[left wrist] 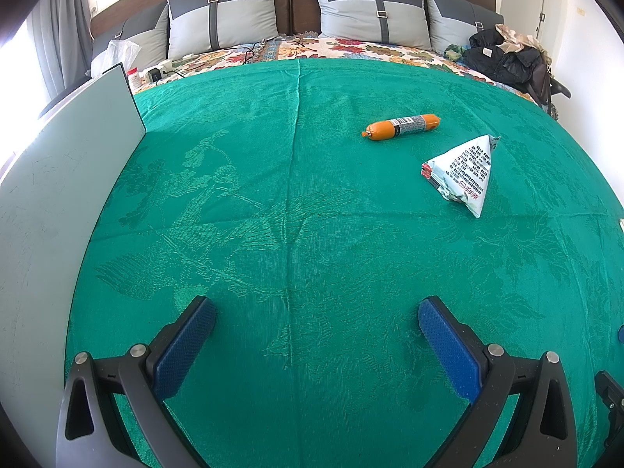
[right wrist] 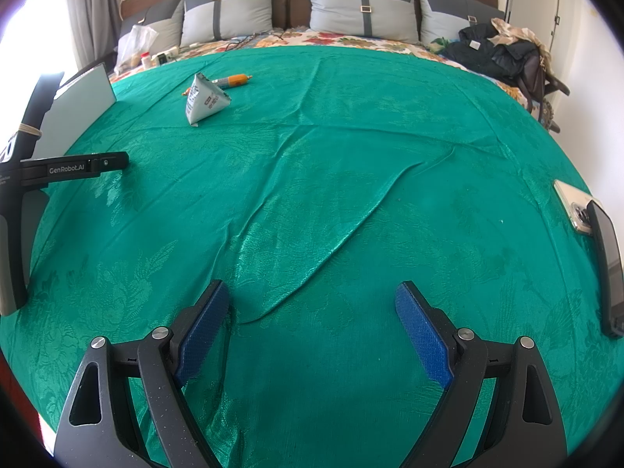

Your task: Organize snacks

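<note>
Blue-padded left gripper [left wrist: 316, 318] gapes wide, holding nothing, over the green bedspread [left wrist: 273, 214]; right gripper [right wrist: 312, 304] likewise spread and unladen; orange sausage [left wrist: 403, 126] lies at one o'clock, triangular snack packet [left wrist: 462, 173] just beside it at two; grey board [left wrist: 58, 179] at nine.

The left gripper [left wrist: 316, 314] hovers over the green bedspread [left wrist: 273, 214], jaws spread wide and empty; ahead lie an orange sausage [left wrist: 403, 126] and, just beside it, a triangular snack packet [left wrist: 464, 173]; a white board [left wrist: 58, 179] stands left.
</note>
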